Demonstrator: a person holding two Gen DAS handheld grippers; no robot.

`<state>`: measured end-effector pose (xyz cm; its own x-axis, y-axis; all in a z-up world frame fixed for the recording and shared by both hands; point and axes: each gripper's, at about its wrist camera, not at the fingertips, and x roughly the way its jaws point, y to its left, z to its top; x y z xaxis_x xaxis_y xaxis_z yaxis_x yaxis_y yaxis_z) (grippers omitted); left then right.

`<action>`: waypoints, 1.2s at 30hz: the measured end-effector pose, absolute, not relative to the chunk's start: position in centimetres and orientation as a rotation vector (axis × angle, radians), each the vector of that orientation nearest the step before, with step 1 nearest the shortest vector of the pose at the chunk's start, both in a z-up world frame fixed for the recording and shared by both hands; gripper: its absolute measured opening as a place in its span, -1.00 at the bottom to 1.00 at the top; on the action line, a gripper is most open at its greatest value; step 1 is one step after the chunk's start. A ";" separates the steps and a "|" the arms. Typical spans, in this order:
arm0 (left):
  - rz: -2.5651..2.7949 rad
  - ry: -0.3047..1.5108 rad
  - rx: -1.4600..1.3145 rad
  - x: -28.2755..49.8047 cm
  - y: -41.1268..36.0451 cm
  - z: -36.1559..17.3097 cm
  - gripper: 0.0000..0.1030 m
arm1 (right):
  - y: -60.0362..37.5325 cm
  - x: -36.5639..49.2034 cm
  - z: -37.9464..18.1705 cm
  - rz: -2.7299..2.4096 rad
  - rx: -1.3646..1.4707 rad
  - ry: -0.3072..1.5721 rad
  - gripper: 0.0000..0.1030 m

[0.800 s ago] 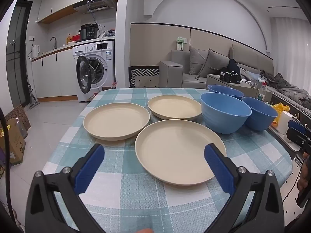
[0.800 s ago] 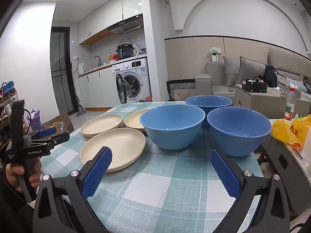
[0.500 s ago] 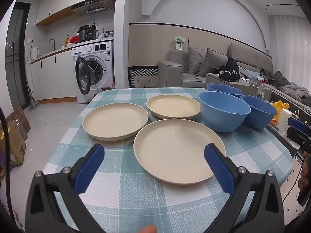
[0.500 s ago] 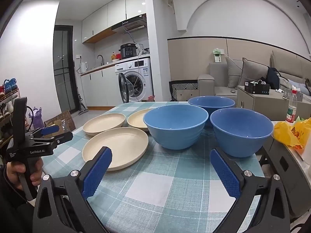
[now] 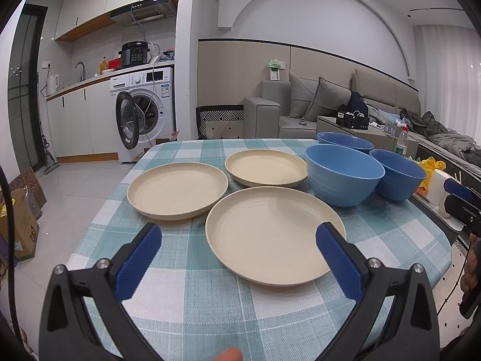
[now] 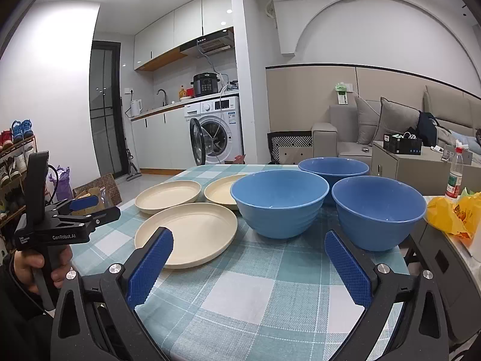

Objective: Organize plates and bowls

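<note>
Three cream plates lie flat on the checked table: a near one point(image 5: 272, 234), a left one point(image 5: 177, 189) and a far one point(image 5: 266, 168). Three blue bowls stand upright to their right: a front one point(image 5: 344, 174), a right one point(image 5: 396, 174) and a far one point(image 5: 344, 142). My left gripper point(image 5: 237, 258) is open and empty, just above the near plate's front edge. My right gripper point(image 6: 248, 266) is open and empty, short of the front bowl point(image 6: 279, 203) and the right bowl point(image 6: 378, 210). The left gripper also shows in the right wrist view point(image 6: 81, 210).
The checked tablecloth point(image 5: 210, 300) covers the table to its rounded front edge. A yellow bag point(image 6: 457, 213) and a bottle point(image 6: 454, 174) sit off the table's right side. A washing machine with its door open point(image 5: 141, 120) and a sofa point(image 5: 315, 105) stand beyond.
Both views have risen slightly, so the dishes sit a little lower in frame. Both grippers stay open. No dish has moved.
</note>
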<state>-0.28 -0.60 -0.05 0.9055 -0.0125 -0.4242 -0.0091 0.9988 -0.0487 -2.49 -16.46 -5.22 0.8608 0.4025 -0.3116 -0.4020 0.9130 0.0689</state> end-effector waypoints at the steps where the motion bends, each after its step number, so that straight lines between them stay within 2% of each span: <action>1: -0.003 0.438 -0.051 -0.3 -0.6 0.0 1.00 | -16.4 -2.5 -5.3 0.423 0.001 0.327 1.00; 36: -0.001 0.430 -0.045 -0.5 -0.5 0.2 1.00 | -16.3 -2.6 -5.1 0.437 -0.005 0.314 1.00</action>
<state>-0.50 -0.54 0.20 0.9088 -0.0107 -0.4171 -0.0082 0.9990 -0.0436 -2.58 -16.26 -5.10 0.8585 0.4156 -0.3004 -0.4171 0.9067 0.0625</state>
